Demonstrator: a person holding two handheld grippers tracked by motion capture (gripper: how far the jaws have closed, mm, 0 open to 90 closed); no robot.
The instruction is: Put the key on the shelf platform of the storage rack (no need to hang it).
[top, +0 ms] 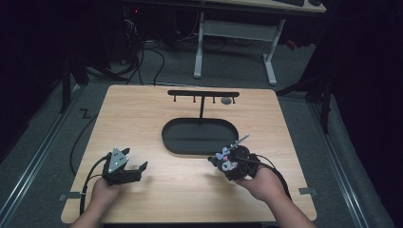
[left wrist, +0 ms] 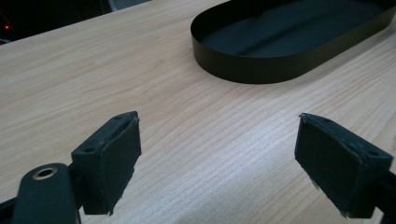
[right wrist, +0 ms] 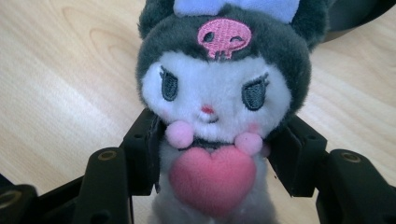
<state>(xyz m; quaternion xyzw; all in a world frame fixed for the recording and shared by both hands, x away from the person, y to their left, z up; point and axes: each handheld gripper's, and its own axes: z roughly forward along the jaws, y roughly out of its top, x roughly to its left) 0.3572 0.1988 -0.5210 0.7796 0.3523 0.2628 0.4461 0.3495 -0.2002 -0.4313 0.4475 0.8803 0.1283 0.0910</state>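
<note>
While the plush toy (right wrist: 217,121) is clamped by its body in the right gripper (top: 231,161) — just beside the black oval tray (top: 171,142) — the left gripper (top: 127,170) is held over the table (top: 142,109), jaws apart, nothing gripped.

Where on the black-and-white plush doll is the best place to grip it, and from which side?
Grip the narrow torso below the head, coming in from its front, one pad on each flank, as the right claw does with the plush doll now. The wider head sits above the pads, so it likely cannot slip down through them.
</note>
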